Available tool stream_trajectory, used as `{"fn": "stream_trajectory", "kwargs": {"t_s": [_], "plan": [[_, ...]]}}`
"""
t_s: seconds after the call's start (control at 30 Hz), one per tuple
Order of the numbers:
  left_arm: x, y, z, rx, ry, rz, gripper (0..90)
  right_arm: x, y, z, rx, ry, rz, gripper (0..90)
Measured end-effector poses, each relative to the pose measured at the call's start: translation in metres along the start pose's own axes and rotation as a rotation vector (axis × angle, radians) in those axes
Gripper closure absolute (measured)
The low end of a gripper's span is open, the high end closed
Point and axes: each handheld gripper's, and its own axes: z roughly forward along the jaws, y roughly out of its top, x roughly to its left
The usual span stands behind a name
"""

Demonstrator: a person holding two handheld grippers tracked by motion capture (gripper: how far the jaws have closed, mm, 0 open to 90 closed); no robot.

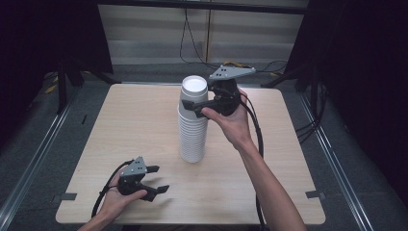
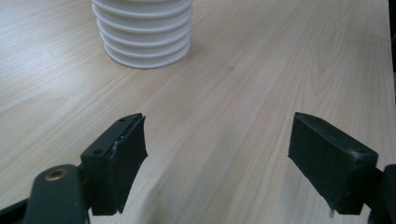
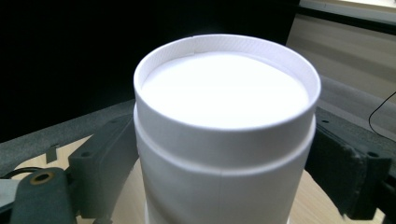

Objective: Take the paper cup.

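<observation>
Right gripper [image 1: 198, 105], just above centre of the high view: closed on the top cup [image 1: 194, 89], one black jaw pressed against each side just under the rim. In the right gripper view, same cup at frame centre, flat white base facing up, jaws flanking it left and right. Below it, the stack of white cups [image 1: 192, 137], upside down at the middle of the wooden table [image 1: 269, 192].

Left gripper [image 1: 156, 179], lower left of the high view: open, jaws well apart over bare wood, nothing between them, well apart from the stack.
</observation>
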Motion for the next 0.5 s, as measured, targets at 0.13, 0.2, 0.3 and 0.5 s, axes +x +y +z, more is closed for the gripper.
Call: {"fn": "stream_trajectory", "kwargs": {"t_s": [0.13, 0.2, 0.3, 0.5], "plan": [[-0.0001, 0.0000, -0.0003, 0.001, 0.001, 0.002, 18.8, -0.0004, 0.0018, 0.0041, 0.011, -0.001, -0.003, 13.4], [-0.0001, 0.0000, 0.0000, -0.001, -0.002, 0.003, 18.8, -0.0012, 0.0014, 0.0067, 0.011, 0.017, 0.008, 13.5], [-0.0002, -0.0001, 0.0004, 0.002, -0.004, 0.005, 18.8, -0.0016, 0.0019, 0.0083, 0.010, 0.021, 0.008, 14.0], [-0.0002, -0.0001, 0.0002, 0.002, -0.004, 0.005, 18.8, -0.0060, 0.0032, 0.0094, 0.028, 0.038, 0.010, 18.8]]}}
